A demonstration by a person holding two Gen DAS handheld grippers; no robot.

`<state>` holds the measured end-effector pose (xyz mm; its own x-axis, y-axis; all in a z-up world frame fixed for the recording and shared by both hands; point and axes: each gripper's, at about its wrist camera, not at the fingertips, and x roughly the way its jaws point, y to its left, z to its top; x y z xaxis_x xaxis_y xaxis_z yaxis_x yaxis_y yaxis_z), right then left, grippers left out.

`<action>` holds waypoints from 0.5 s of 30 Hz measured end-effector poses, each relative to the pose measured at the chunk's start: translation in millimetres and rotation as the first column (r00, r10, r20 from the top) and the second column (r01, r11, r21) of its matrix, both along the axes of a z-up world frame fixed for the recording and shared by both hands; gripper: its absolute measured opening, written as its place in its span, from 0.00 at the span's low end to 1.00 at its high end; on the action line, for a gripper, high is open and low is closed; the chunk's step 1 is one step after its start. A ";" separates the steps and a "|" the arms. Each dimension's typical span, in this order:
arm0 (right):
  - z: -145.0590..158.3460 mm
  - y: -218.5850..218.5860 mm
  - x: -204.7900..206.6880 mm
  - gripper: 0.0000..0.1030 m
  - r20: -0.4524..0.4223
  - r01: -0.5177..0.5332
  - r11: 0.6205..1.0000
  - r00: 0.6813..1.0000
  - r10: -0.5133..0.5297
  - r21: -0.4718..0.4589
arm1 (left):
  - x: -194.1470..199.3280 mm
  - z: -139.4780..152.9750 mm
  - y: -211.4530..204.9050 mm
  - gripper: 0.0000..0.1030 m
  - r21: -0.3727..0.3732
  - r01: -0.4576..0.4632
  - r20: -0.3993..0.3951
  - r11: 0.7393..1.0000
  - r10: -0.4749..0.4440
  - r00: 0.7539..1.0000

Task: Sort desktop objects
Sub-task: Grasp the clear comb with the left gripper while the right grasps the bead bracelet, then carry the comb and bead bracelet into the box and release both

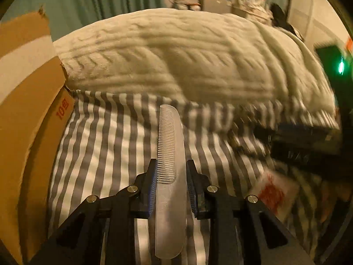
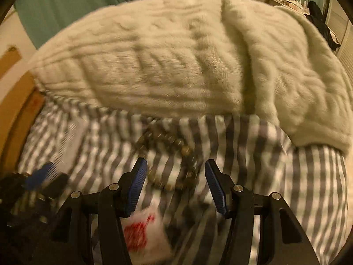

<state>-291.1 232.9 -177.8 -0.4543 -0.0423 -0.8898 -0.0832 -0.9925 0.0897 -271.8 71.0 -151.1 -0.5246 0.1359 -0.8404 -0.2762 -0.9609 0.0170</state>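
Two grippers work over a grey-and-white striped sheet (image 1: 106, 137). The left gripper (image 1: 172, 176) clamps a translucent plastic comb (image 1: 171, 154) at mid-length, fine teeth facing left, probably to carry it to the cardboard box (image 1: 28, 114) just beside it. The right gripper (image 2: 176, 176) hangs with jaws spread above a loop of brown beads (image 2: 172, 154), likely its next pick. A fluffy cable-knit blanket (image 2: 176, 61) lies behind.
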 end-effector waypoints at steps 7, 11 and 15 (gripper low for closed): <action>-39.1 19.4 -20.6 0.26 0.043 0.065 0.996 0.997 -0.062 -0.054 | -2.9 -18.2 -11.0 0.25 0.060 -0.018 0.027 0.998 0.017 0.999; -27.8 16.9 -5.1 0.14 -0.020 0.058 0.998 0.998 -0.058 -0.032 | 7.4 -11.6 -11.4 0.25 0.055 -0.013 -0.003 0.998 0.013 1.000; -7.7 9.1 16.2 0.13 -0.093 0.031 0.999 0.995 -0.032 -0.009 | 19.2 2.6 -18.9 0.25 0.087 -0.012 -0.028 0.996 0.014 1.000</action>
